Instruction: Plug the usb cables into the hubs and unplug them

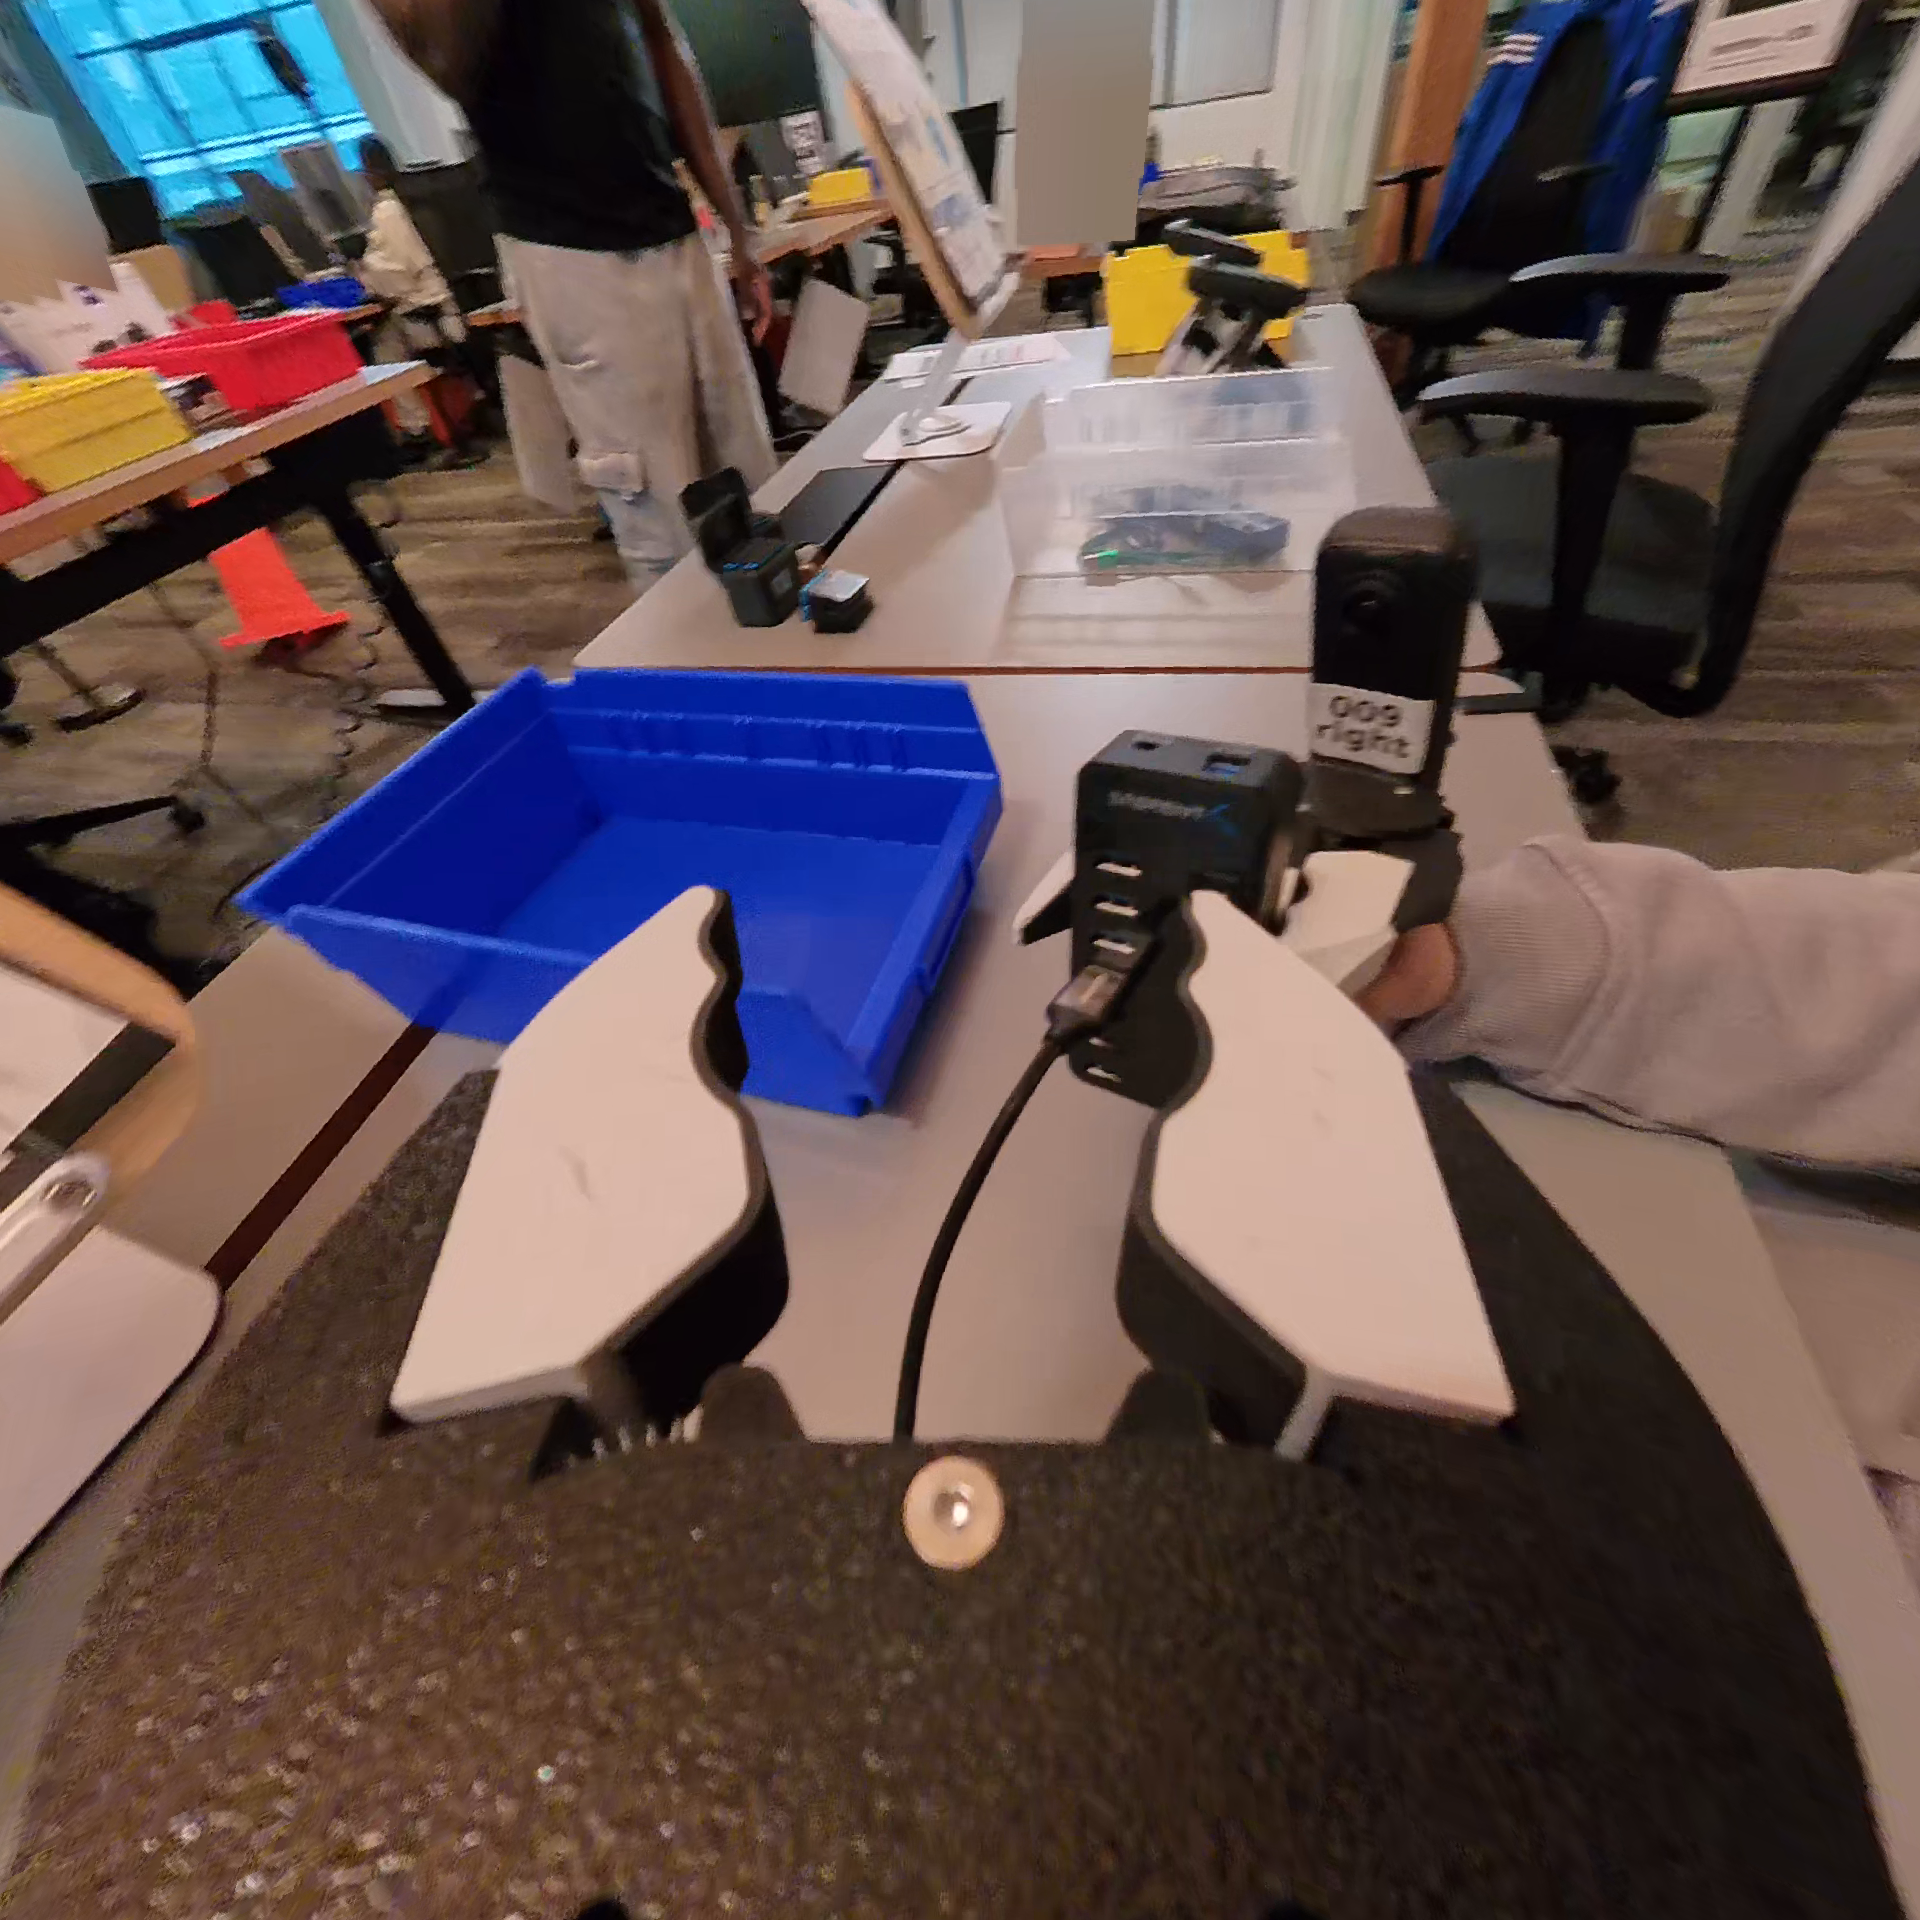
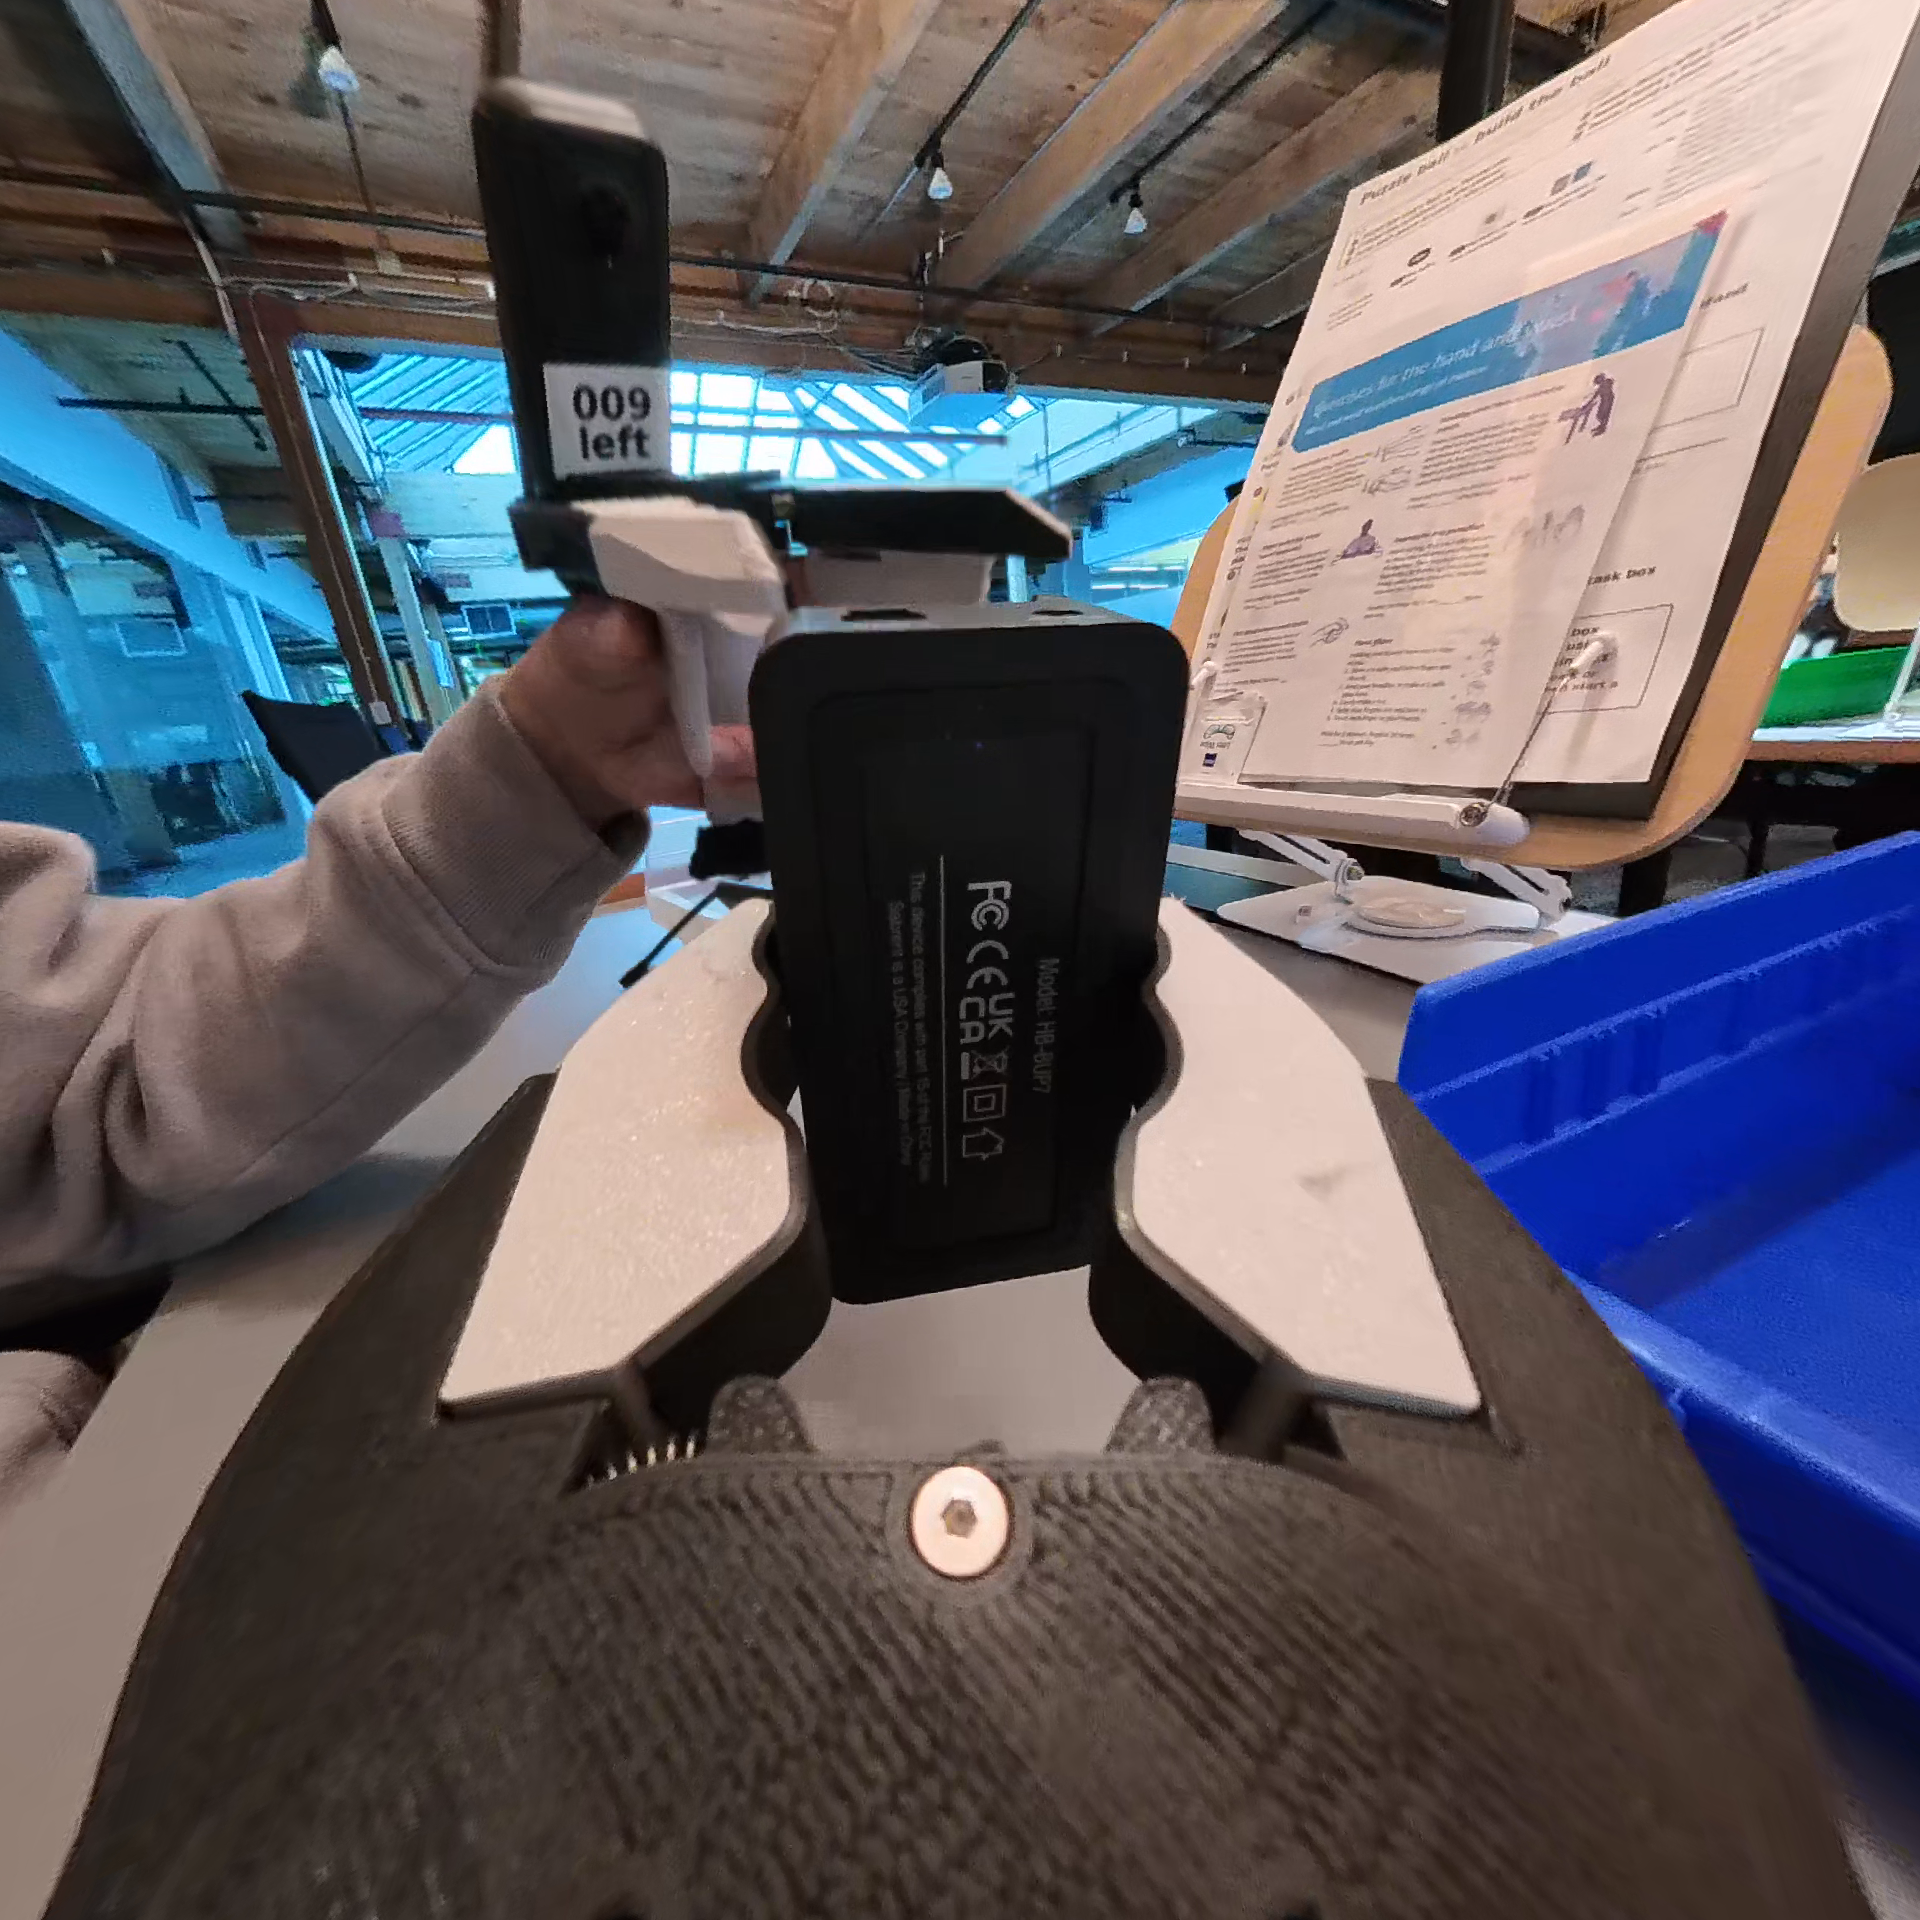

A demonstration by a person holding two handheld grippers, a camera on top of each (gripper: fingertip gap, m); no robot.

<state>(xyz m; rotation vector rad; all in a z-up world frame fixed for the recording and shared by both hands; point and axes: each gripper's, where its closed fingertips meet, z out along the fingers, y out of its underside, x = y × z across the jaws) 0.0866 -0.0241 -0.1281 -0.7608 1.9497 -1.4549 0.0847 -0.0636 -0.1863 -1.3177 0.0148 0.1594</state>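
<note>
My right gripper (image 2: 961,935) is shut on a black USB hub (image 2: 966,935) and holds it upright above the grey table (image 1: 862,1247). In the left wrist view the hub (image 1: 1174,810) shows a column of ports. A black USB cable (image 1: 956,1226) runs up between my left fingers, and its plug (image 1: 1086,997) sits in one of the hub's ports. My left gripper (image 1: 956,935) is open wide and empty. Its right finger (image 1: 1278,1122) lies close beside the hub. The right gripper (image 1: 1195,883) clamps the hub from behind.
An empty blue bin (image 1: 665,862) stands on the table to the left of the hub and shows in the right wrist view (image 2: 1714,1143). Behind are a clear plastic box (image 1: 1174,468), black cases (image 1: 748,561), a document stand (image 2: 1558,468), office chairs (image 1: 1662,468) and a standing person (image 1: 613,260).
</note>
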